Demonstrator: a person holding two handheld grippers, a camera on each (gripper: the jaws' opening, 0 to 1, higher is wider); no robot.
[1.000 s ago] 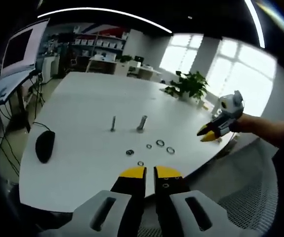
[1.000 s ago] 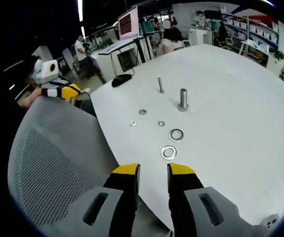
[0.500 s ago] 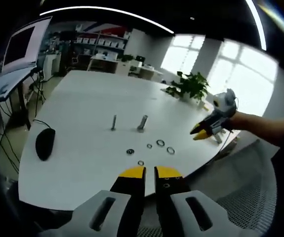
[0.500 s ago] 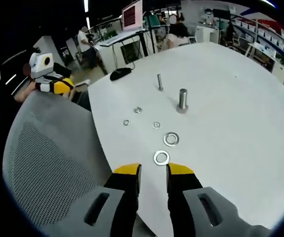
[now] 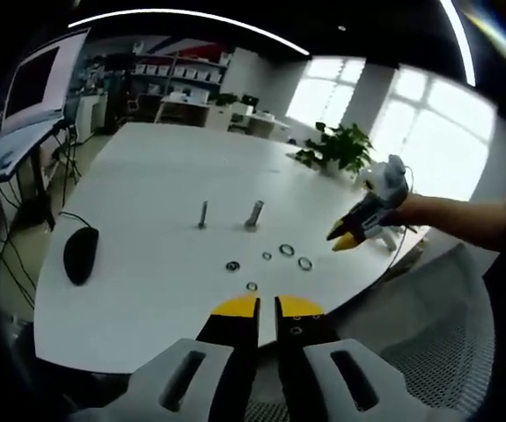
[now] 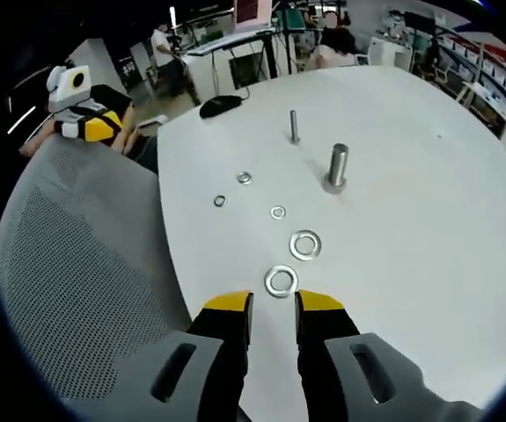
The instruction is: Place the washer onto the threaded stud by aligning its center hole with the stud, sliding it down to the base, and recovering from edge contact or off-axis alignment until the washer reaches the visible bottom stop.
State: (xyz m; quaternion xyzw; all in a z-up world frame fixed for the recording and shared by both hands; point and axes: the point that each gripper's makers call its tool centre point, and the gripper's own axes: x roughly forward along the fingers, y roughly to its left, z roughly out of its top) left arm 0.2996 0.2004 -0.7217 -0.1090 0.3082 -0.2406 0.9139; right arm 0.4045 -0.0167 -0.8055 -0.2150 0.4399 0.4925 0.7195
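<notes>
Two studs stand upright on the white table (image 5: pixel 147 176): a thin stud (image 5: pixel 202 214) (image 6: pixel 294 126) and a thicker stud (image 5: pixel 253 214) (image 6: pixel 336 167). Several loose washers lie flat in front of them. A large washer (image 6: pixel 281 281) (image 5: pixel 304 263) lies just ahead of my right gripper (image 6: pixel 273 303), whose jaws stand slightly apart with nothing between them. A second large washer (image 6: pixel 305 244) (image 5: pixel 286 250) lies beyond it. Small washers (image 6: pixel 277 212) (image 6: pixel 245 178) (image 6: pixel 220 200) lie further on. My left gripper (image 5: pixel 267 308) hangs before the table's near edge, jaws close together and empty. The right gripper (image 5: pixel 348 236) hovers over the table's right edge.
A black mouse (image 5: pixel 80 256) (image 6: pixel 222 105) lies on the table's left part. A grey mesh chair (image 6: pixel 77 264) stands against the table edge by my right gripper. A potted plant (image 5: pixel 336 149) sits at the far side. Desks and a monitor (image 5: pixel 33 83) stand beyond.
My right gripper has moved forward over the table edge, so the nearest large washer now lies right at its tips. The left gripper has stayed put.
</notes>
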